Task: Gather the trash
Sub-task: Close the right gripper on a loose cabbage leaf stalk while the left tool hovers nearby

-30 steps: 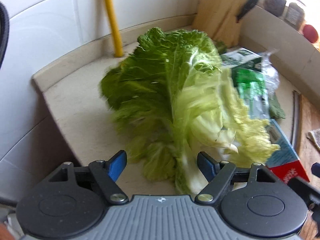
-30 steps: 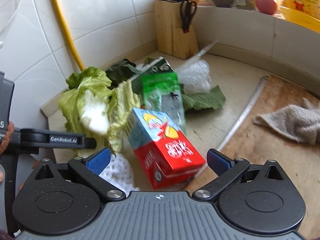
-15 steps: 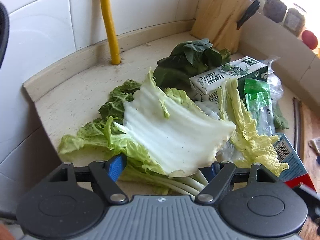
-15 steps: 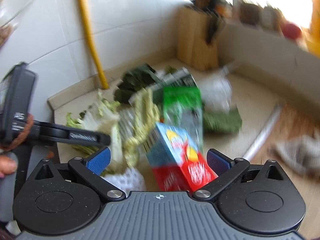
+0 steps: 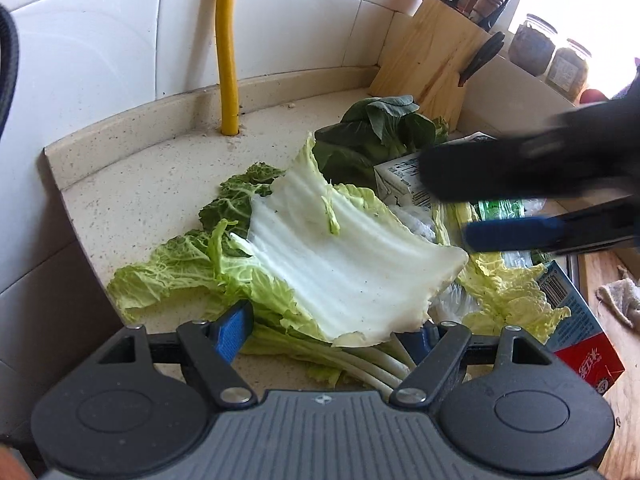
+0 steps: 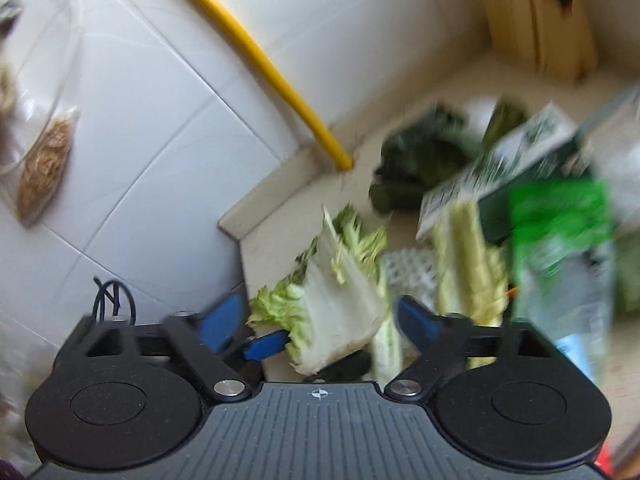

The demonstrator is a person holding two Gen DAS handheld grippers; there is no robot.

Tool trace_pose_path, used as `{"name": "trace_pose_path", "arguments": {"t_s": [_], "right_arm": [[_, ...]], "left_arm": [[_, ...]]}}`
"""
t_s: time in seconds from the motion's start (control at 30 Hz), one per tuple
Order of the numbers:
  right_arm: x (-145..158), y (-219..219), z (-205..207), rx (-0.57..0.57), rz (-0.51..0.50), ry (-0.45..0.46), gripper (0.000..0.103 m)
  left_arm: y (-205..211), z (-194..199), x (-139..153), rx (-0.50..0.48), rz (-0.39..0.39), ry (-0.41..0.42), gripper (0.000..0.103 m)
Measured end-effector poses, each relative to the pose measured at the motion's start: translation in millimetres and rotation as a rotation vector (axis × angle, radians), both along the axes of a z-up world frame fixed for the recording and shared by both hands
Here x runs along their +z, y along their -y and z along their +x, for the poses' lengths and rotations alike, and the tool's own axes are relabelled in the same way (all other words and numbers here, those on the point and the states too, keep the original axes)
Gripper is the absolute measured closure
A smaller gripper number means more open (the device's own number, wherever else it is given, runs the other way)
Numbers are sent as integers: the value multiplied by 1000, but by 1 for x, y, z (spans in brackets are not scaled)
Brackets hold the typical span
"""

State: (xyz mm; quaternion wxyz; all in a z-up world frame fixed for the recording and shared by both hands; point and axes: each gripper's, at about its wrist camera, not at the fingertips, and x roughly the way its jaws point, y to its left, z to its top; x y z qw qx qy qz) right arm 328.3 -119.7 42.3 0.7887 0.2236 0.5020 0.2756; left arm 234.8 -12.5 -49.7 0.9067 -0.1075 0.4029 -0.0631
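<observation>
A large napa cabbage leaf [image 5: 340, 264] with a broad white rib lies on the beige counter [image 5: 132, 188], on top of more pale green leaves. My left gripper [image 5: 326, 336] is open at the leaf's near edge, one finger on either side. My right gripper [image 5: 448, 208] reaches in blurred from the right, above the trash pile. In the right wrist view the right gripper [image 6: 320, 320] is open, with the cabbage leaf [image 6: 340, 304] between its fingers. Further trash: a white-green carton [image 5: 400, 184], a green plastic wrapper [image 6: 560, 224] and a red-blue carton [image 5: 580, 336].
Dark green leaves [image 5: 376, 136] lie behind the cabbage. A wooden knife block [image 5: 432, 64] and jars [image 5: 548, 52] stand at the back right. A yellow pipe [image 5: 227, 52] runs up the tiled wall. A cloth [image 5: 620, 296] rests on the wooden board at the right.
The cabbage, raised and blurred a second ago, now lies flat on the counter. My right gripper has swung left from the red-blue carton to over the cabbage, entering the left wrist view.
</observation>
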Motion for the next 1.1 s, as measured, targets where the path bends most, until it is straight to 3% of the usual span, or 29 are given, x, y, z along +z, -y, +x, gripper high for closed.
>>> {"name": "trace_pose_path", "arguments": {"t_s": [0.13,0.33,0.53,0.63,0.7,0.77,0.9,1.1], "right_arm": [[-26,10,12,-28,103,-145,38],[-40,12,12,-1,318,-256,39],[-62,-15,33,31,238,-308,35],[-56,-35,39,105,191,-268,39],[-58,-50,43,136,97,-258,68],[-63,-57,45,144,31,-264,83],[-66,-40,44,112,113,-281,83],[-52,24,26,-81,344,-259,83]], "left_arm": [[0,-1,0,-3,0,7,29],[1,-1,0,-9,0,13,27],[-1,0,-1,-21,1,15,25],[-2,1,-2,-22,-9,20,23],[1,0,-2,-22,2,25,23],[1,-1,-2,-26,1,30,19],[-2,-2,0,-30,-23,20,17],[-19,-4,8,-10,-112,-24,17]]}}
